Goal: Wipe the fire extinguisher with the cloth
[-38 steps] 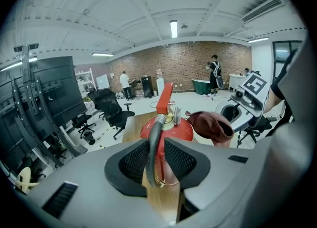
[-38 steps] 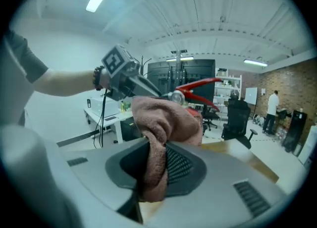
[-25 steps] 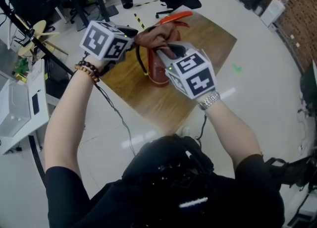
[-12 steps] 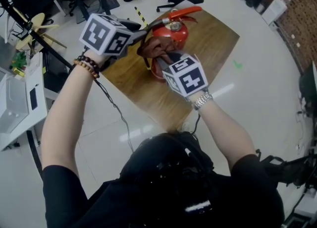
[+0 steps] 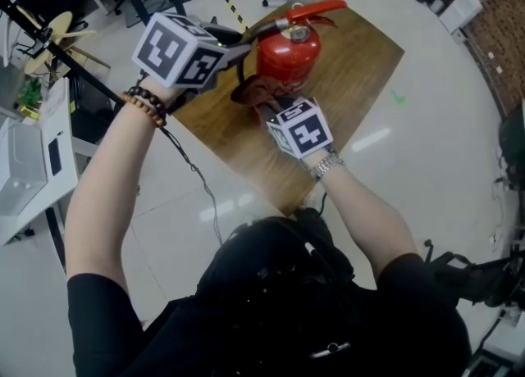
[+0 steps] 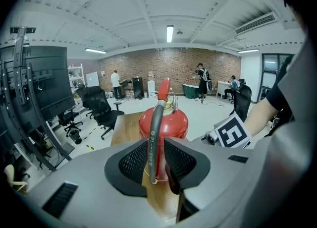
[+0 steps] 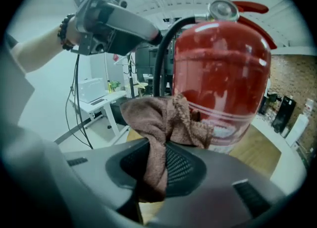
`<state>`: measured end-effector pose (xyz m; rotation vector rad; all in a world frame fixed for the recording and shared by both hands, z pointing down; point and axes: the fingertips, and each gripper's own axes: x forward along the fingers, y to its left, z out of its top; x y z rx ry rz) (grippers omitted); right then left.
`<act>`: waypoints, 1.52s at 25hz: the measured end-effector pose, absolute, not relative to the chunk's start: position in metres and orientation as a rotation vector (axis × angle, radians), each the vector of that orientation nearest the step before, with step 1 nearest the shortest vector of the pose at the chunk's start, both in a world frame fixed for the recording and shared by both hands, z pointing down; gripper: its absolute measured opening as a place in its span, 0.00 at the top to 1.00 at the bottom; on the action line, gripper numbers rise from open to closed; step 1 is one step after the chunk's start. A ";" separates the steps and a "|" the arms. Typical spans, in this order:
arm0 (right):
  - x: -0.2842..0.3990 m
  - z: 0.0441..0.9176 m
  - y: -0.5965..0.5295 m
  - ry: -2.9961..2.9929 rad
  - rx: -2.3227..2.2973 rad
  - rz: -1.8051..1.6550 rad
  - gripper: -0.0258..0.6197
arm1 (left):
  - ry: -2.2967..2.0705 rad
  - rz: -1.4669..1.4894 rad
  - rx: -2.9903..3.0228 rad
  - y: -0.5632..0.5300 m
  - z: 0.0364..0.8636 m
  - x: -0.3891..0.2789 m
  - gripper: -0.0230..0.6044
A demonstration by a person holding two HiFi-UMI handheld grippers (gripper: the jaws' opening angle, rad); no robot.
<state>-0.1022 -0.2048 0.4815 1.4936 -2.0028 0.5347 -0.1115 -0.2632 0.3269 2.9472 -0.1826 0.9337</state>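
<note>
The fire extinguisher is a glossy red cylinder standing upright, right ahead of both tongs, with a red lever and a little round gauge up top. Its black hose hangs down the side, pinched between the jaws of the left gripper. The cloth is brown and fuzzy, all bunched up. It's clamped in the right gripper, with the loose end squished against the cylinder's lower body.

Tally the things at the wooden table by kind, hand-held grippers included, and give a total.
Fire extinguisher, hose included: 1
Cloth: 1
Hand-held gripper: 2, the left hand-held gripper and the right hand-held gripper
Total: 4
</note>
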 end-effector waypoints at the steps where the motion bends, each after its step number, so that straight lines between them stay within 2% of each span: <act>1: -0.103 0.490 -0.205 -1.997 1.490 0.550 0.82 | -0.179 0.936 2.946 -0.263 0.328 -0.112 0.81; 22: -0.097 0.631 -0.200 -1.826 1.457 0.798 0.82 | -0.169 0.953 2.912 -0.260 0.348 -0.117 0.81; 38: -0.098 0.684 -0.200 -1.764 1.408 0.831 0.82 | -0.194 0.942 2.903 -0.262 0.348 -0.116 0.82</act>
